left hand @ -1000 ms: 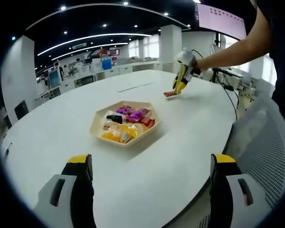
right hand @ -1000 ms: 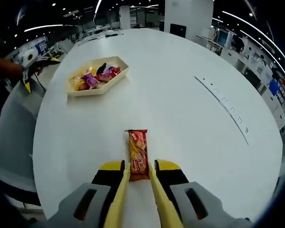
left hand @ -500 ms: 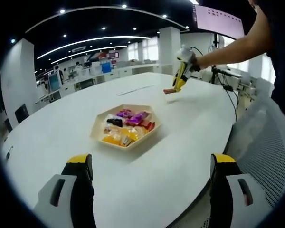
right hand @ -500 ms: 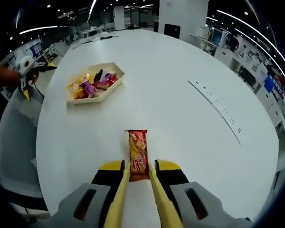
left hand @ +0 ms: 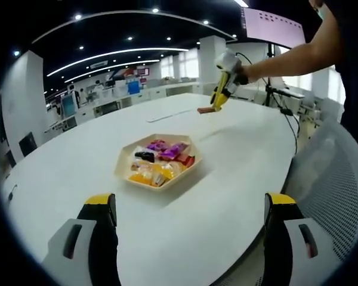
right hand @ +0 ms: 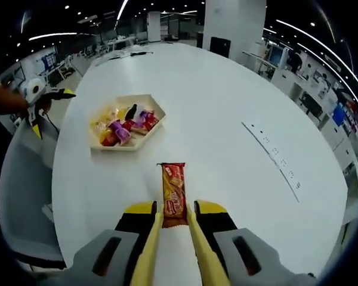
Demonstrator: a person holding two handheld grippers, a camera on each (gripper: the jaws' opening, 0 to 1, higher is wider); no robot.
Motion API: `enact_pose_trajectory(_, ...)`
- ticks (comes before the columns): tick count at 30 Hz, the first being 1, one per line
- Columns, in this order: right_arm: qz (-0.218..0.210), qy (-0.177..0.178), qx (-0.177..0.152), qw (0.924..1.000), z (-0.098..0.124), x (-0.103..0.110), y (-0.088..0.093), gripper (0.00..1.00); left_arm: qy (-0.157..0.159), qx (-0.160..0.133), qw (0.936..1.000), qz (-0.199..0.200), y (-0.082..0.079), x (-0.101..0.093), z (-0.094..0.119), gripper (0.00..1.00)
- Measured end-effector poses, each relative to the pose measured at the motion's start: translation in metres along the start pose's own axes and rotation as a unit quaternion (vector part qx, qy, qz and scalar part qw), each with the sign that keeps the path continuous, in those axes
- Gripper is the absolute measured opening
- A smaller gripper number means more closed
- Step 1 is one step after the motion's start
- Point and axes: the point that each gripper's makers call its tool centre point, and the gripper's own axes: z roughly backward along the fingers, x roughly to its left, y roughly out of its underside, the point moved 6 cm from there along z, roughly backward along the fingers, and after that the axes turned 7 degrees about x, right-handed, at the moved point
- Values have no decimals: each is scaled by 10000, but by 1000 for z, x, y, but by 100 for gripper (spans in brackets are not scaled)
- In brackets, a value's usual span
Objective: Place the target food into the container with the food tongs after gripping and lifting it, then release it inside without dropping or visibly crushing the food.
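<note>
A red and orange snack packet (right hand: 173, 190) is held between the yellow jaws of my right gripper (right hand: 174, 219), lifted above the white table (right hand: 227, 107). In the left gripper view the same right gripper (left hand: 215, 106) hangs over the far side of the table with the packet (left hand: 204, 110) in it. The hexagonal wooden tray (left hand: 123, 162) holds several wrapped snacks; it also sits ahead and left in the right gripper view, tray (right hand: 157, 105). My left gripper (left hand: 190, 208) stands open, low over the near table edge, with nothing between its jaws.
A mesh chair back (left hand: 331, 179) stands at the right of the left gripper view. A person's arm (left hand: 292, 56) reaches in from the upper right. A strip of markings (right hand: 274, 158) lies on the table right of the packet. Office desks lie beyond.
My right gripper has lifted the packet off the table and carried it up and toward the tray. The left gripper has stayed still.
</note>
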Motion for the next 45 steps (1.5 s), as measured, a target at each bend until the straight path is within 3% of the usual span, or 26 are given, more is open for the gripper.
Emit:
enact_pose_trajectory(22, 610, -277, -356, 9971, -32, 45, -99, 24, -77, 42, 9999, -89, 1, 3, 0, 99)
enact_pose_trajectory(33, 991, -577, -600, 9916, -51, 86, -167, 24, -160, -74, 9998, -74, -1, 5, 3, 99)
enact_pose_trajectory(41, 1171, -632, -681, 9888, -61, 102, -195, 24, -121, -139, 9998, -34, -1, 5, 4, 99)
enact_pose_trajectory(45, 1157, -726, -801, 9874, -64, 107, -200, 26, -104, -139, 9998, -52, -1, 4, 4, 99)
